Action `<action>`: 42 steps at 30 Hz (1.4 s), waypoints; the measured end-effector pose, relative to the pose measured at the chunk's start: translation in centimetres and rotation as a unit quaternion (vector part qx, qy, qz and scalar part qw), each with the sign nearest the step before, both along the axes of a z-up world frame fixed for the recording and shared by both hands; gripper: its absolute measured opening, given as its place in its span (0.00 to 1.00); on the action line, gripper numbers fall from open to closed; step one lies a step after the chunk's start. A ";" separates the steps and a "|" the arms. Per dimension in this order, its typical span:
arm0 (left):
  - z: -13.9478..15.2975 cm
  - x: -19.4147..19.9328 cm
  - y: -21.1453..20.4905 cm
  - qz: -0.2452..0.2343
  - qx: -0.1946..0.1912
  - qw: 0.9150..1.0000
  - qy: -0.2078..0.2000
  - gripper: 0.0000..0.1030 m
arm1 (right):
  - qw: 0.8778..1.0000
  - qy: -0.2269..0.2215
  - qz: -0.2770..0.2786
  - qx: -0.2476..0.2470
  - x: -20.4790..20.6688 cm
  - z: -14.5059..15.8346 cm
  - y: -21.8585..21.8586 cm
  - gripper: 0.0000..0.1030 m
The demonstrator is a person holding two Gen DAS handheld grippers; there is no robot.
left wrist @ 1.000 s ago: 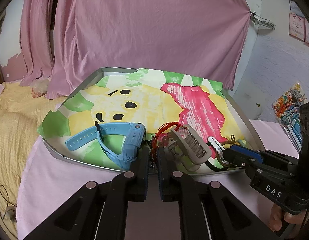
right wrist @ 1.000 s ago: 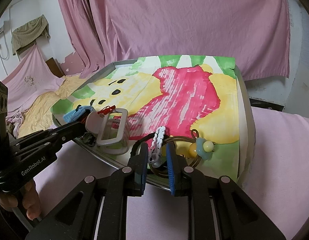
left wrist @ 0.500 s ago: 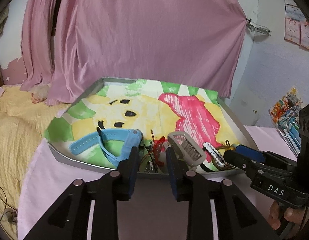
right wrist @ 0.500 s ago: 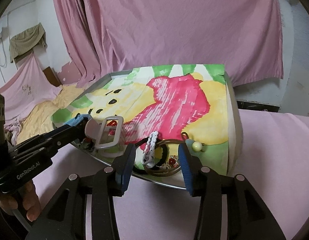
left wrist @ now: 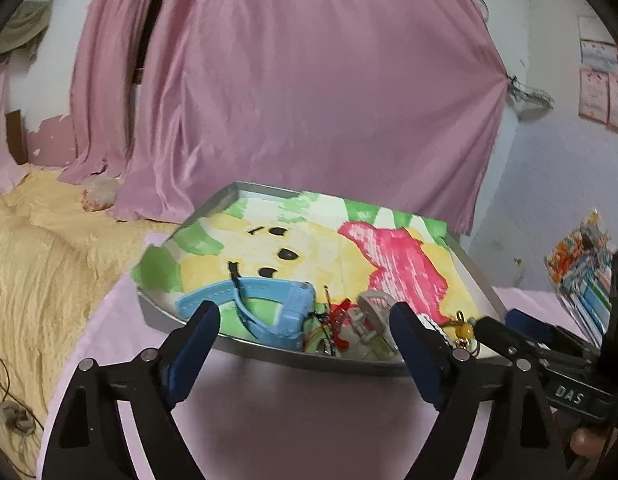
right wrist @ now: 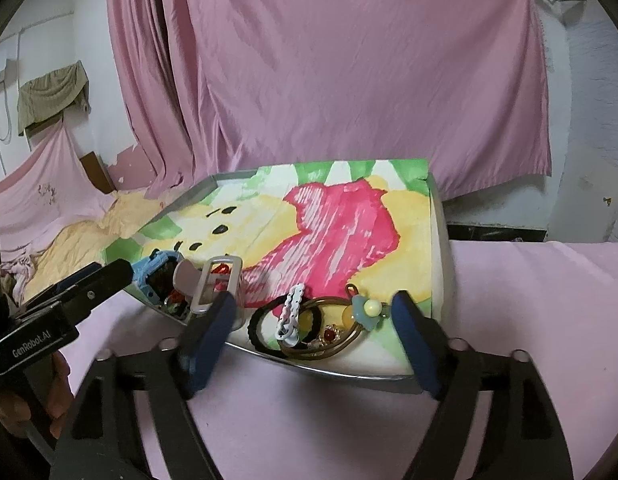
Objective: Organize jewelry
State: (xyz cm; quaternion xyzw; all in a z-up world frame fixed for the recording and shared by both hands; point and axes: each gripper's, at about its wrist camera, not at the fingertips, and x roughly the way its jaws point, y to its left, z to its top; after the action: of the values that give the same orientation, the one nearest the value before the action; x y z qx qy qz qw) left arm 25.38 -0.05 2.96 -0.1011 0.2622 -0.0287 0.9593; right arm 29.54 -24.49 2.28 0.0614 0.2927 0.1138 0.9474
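Ok, left gripper [left wrist: 305, 344] & right gripper [right wrist: 313, 332] both spread wide, holding nothing, lower centre; blue watch [left wrist: 277, 304], hair clip [right wrist: 291, 314] lie in tray [right wrist: 349, 374].

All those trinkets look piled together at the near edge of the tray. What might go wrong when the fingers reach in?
Tangling: the white clip lies across the black hair tie and bronze ring, so lifting one may drag the others. The pile sits by the tray's near rim, so a nudge might push pieces out. The blue watch's strap may snag the red string.
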 end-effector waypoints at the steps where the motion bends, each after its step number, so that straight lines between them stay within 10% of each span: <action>1: 0.0 -0.1 0.1 0.004 0.001 1.000 -0.002 0.89 | 1.000 -0.003 -0.001 0.002 -0.1 0.1 -0.1 0.76; 16: 1.5 -3.2 -0.5 0.012 0.029 0.996 -0.083 0.99 | 0.998 -0.055 -0.026 0.011 -2.2 1.1 -1.2 0.97; 42: 2.3 -6.0 -0.4 0.019 0.038 0.990 -0.137 0.99 | 0.985 -0.158 -0.063 -0.006 -6.9 3.1 -2.3 0.97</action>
State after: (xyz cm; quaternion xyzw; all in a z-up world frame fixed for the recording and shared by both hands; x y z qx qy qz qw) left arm 19.36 -0.50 5.21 -0.0650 0.1270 -0.0146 0.9897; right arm 22.65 -26.82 5.36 0.0553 0.1358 0.0602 0.9874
